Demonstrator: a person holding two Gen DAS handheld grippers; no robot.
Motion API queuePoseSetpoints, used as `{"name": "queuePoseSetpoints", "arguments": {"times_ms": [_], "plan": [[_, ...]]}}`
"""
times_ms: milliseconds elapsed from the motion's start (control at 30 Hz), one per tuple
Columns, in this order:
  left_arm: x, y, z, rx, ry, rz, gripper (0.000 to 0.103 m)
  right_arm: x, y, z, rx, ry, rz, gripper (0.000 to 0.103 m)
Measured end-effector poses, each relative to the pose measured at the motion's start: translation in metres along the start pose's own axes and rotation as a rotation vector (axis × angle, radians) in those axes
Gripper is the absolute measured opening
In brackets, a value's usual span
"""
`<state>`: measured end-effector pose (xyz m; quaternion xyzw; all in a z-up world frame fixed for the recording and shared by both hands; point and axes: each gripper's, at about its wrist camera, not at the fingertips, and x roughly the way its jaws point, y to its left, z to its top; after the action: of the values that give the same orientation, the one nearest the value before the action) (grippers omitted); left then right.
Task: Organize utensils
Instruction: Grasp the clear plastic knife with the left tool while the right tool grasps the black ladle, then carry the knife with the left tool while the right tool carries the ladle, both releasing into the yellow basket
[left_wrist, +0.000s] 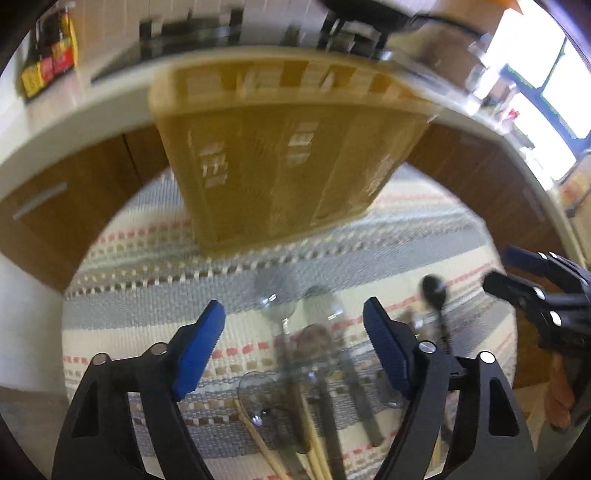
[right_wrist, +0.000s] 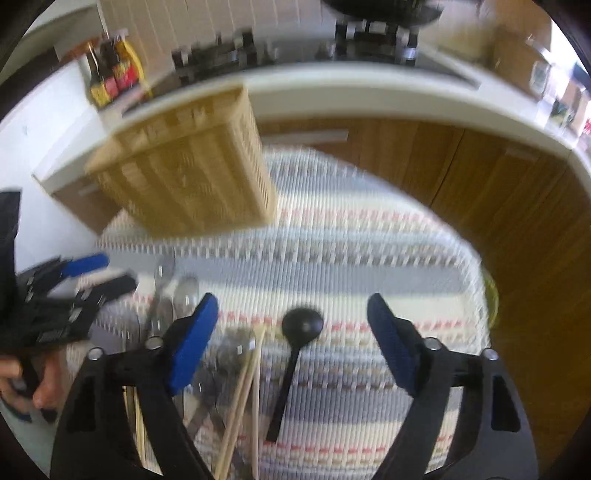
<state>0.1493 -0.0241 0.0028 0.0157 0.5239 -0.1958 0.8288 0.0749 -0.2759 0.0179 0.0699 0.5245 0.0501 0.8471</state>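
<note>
overall, striped woven mat (right_wrist: 351, 258) on round table, kitchen counter (right_wrist: 369, 92) behind. black spoon (right_wrist: 295, 350) lies bowl toward counter, long axis front-to-back. left gripper (left_wrist: 293, 317), right gripper (right_wrist: 291, 314): jaws spread, empty.

Under me lies a round table covered by a striped woven cloth (right_wrist: 351, 266) in grey, cream and red. At its far side stands a tan slotted utensil holder (left_wrist: 280, 166), upright on the cloth. Nearer to me a heap of metal spoons (left_wrist: 280, 306) and other cutlery lies overlapping, blurred, with pale wooden chopsticks (right_wrist: 243, 398) running through it. A black plastic spoon (right_wrist: 301, 326) lies just beside the heap, bowl pointing toward the far edge.
</note>
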Motion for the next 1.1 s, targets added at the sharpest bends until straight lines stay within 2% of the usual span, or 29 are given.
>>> {"name": "queuePoseSetpoints", "arguments": {"times_ms": [67,167,300,367,467,567,633,767,867,900,967,1100], "plan": [[0.02,0.006,0.004,-0.032,0.061,-0.053,0.063,0.015,-0.001,-0.008,0.012,0.081,0.028,0.053],[0.038,0.014,0.005,-0.064,0.118,-0.064,0.049,0.034,-0.005,-0.017,0.041,0.191,0.058,0.038],[0.045,0.019,0.006,-0.069,0.16,-0.072,0.047,0.045,-0.01,-0.02,0.073,0.247,0.062,0.036],[0.044,0.018,0.007,-0.065,0.173,-0.076,0.042,0.048,-0.012,-0.019,0.077,0.262,0.054,0.034],[0.052,0.012,0.01,-0.043,0.175,-0.05,0.039,0.053,-0.011,-0.014,0.079,0.282,0.047,0.03],[0.055,0.008,0.011,-0.018,0.178,-0.032,0.03,0.061,-0.008,-0.012,0.079,0.294,0.021,0.025],[0.056,0.0,0.011,0.003,0.176,-0.012,0.029,0.066,-0.007,-0.01,0.08,0.302,-0.002,0.025],[0.059,-0.015,0.01,0.043,0.165,0.03,0.019,0.076,0.004,-0.005,0.053,0.313,-0.056,0.009],[0.061,-0.021,0.01,0.036,0.158,0.0,0.009,0.077,0.012,-0.005,0.026,0.313,-0.072,0.005],[0.061,-0.023,0.009,0.031,0.152,-0.004,0.008,0.077,0.012,-0.005,0.022,0.309,-0.071,0.005],[0.057,-0.024,0.008,0.014,0.12,-0.019,0.001,0.071,0.011,-0.004,0.018,0.273,-0.077,0.005],[0.038,-0.023,0.006,-0.022,0.03,-0.072,0.001,0.041,0.014,-0.003,0.036,0.209,-0.034,0.005]]}}
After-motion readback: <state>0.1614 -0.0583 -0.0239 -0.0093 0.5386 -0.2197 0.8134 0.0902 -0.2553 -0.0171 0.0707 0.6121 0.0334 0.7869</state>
